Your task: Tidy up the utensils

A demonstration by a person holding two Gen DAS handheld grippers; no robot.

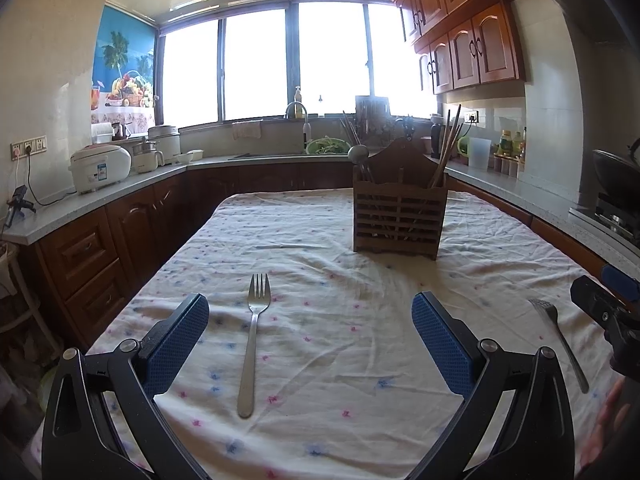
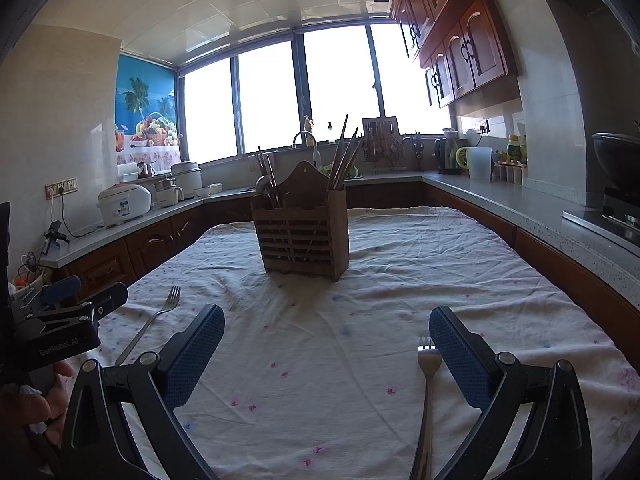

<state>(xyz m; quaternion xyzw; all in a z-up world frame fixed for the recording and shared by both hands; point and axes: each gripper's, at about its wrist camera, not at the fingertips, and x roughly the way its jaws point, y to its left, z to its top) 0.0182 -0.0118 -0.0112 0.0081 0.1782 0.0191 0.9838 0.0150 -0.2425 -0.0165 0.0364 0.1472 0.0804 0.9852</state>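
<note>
Two steel forks lie on the flowered tablecloth. In the left wrist view one fork lies between my open left gripper's fingers, nearer the left one; the other fork lies at the right by the right gripper's body. In the right wrist view my right gripper is open and empty; the near fork lies just inside its right finger, and the far fork lies to the left. A wooden utensil holder with chopsticks and a ladle stands mid-table.
The table sits inside a U-shaped kitchen counter with a rice cooker, a sink and a stove. My left gripper's body and the hand on it show at the left edge of the right wrist view.
</note>
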